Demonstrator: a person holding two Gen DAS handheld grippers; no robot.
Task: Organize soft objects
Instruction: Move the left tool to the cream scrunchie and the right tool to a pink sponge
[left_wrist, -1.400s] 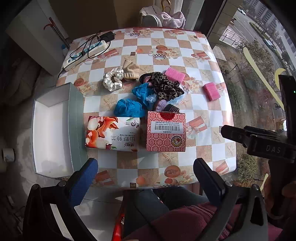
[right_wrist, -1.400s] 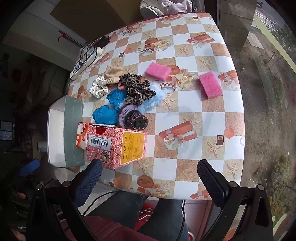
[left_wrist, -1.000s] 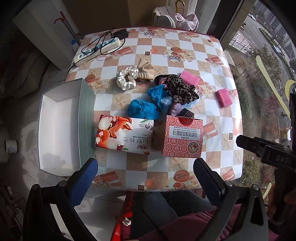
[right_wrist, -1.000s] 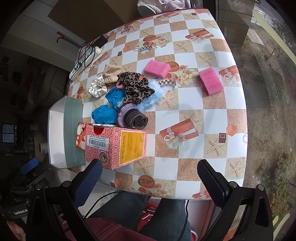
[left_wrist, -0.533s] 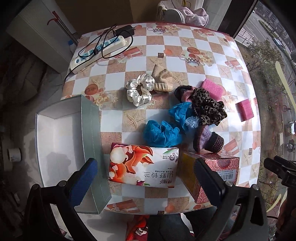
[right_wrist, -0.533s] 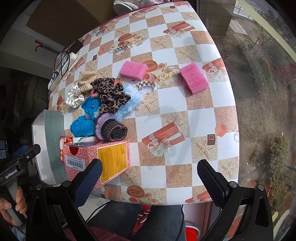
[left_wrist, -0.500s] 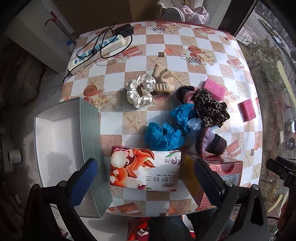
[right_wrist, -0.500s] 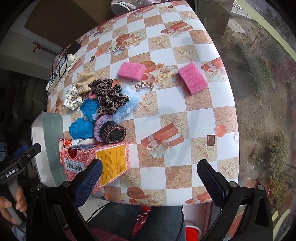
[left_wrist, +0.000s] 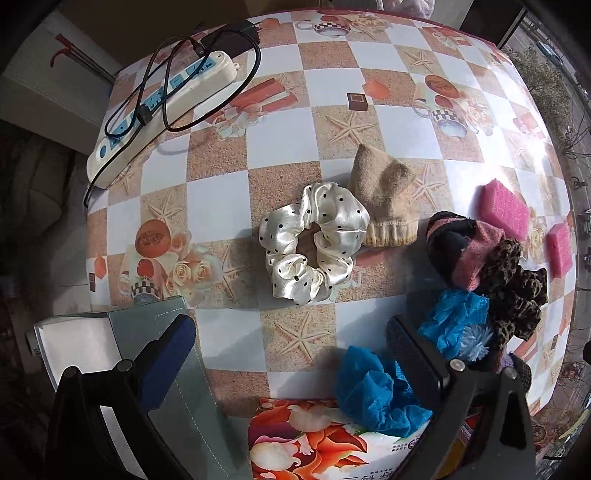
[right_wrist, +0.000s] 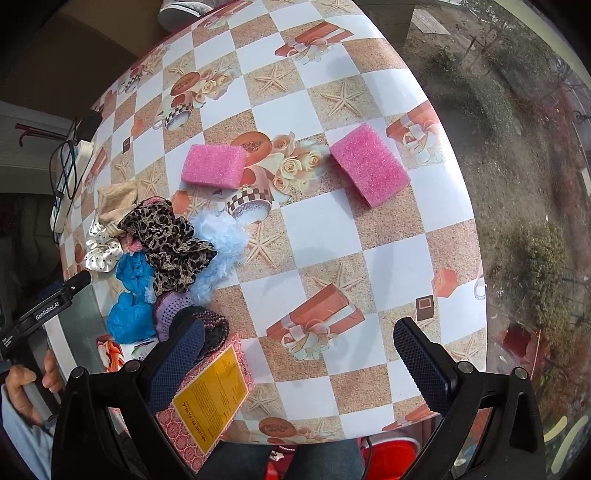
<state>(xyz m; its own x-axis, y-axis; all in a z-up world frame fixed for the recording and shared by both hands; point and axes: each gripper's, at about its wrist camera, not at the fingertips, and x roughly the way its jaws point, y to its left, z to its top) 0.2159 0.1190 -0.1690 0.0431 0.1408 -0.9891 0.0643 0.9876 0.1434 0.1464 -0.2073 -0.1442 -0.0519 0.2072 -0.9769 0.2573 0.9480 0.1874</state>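
A white dotted scrunchie (left_wrist: 314, 254) lies mid-table beside a beige knit sock (left_wrist: 384, 199). To the right sit a leopard scrunchie (left_wrist: 517, 291), a pink-and-black knit piece (left_wrist: 461, 251), blue fabric pieces (left_wrist: 376, 387) and two pink sponges (right_wrist: 216, 164) (right_wrist: 369, 164). My left gripper (left_wrist: 288, 362) is open, hovering just short of the white scrunchie. My right gripper (right_wrist: 299, 354) is open above bare tablecloth, with the sponges well ahead. A light blue fluffy piece (right_wrist: 218, 243) and a purple knit item (right_wrist: 173, 310) lie by the leopard scrunchie.
A grey open box (left_wrist: 155, 325) stands at the table's left edge. A tissue pack (left_wrist: 325, 443) and a red patterned carton (right_wrist: 210, 391) lie near the front edge. A power strip (left_wrist: 162, 107) with cables sits at the back left. A hand (right_wrist: 22, 384) holds the left gripper.
My left gripper has moved forward and down over the table, so the white scrunchie is now close ahead. The right gripper has also advanced toward the sponges.
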